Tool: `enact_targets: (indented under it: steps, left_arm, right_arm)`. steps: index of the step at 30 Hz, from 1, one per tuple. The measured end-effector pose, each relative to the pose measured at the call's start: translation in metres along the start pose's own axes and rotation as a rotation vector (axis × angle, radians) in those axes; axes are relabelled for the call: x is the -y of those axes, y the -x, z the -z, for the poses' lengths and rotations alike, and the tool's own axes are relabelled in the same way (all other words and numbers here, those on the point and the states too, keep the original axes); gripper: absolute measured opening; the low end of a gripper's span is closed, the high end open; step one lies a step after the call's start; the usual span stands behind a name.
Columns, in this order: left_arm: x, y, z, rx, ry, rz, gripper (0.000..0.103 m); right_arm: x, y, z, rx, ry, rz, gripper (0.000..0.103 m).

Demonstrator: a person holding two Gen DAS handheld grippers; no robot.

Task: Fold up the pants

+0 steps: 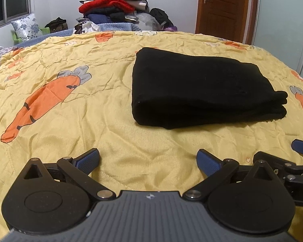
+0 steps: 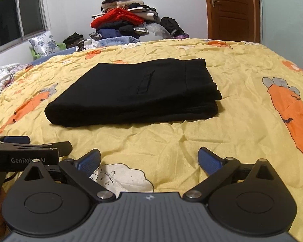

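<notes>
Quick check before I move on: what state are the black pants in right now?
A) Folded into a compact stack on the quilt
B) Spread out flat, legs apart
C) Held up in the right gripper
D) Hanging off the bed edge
A: the black pants lie as a layered, folded stack on the yellow quilt, while the left gripper and right gripper are both open and empty, short of the pants.

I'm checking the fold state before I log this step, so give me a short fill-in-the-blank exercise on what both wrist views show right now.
1. The black pants lie ____ into a compact stack on the carrot-print quilt.
2. The left gripper and the right gripper both have their jaws ____, holding nothing.
3. Neither gripper touches the pants; both are on the ____ side of them, over bare quilt.
4. Behind the bed, a heap of clothes holds a bright ____ garment.

Missing words: folded; open; near; red
</notes>
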State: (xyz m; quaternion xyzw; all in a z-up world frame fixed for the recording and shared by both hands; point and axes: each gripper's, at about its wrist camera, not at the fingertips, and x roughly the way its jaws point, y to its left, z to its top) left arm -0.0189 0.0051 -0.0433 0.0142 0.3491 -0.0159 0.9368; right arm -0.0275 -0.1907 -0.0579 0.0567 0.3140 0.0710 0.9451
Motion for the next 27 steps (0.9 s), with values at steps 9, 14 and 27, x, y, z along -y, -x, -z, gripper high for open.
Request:
enact_targets:
  steps: [9, 14, 27]
  left_arm:
    - [-0.001, 0.0, 0.0, 0.0, 0.0, 0.002, 0.103]
    - [-0.001, 0.0, 0.0, 0.0, 0.001, 0.003, 0.103]
    - [-0.011, 0.018, -0.005, 0.086, 0.016, -0.002, 0.103]
  right_arm:
    - [-0.009, -0.003, 0.001, -0.02, 0.054, 0.041, 0.103]
    - [-0.008, -0.004, 0.001, -0.021, 0.053, 0.04, 0.103]
    - [-0.005, -0.001, 0.001, -0.017, 0.05, 0.025, 0.103]
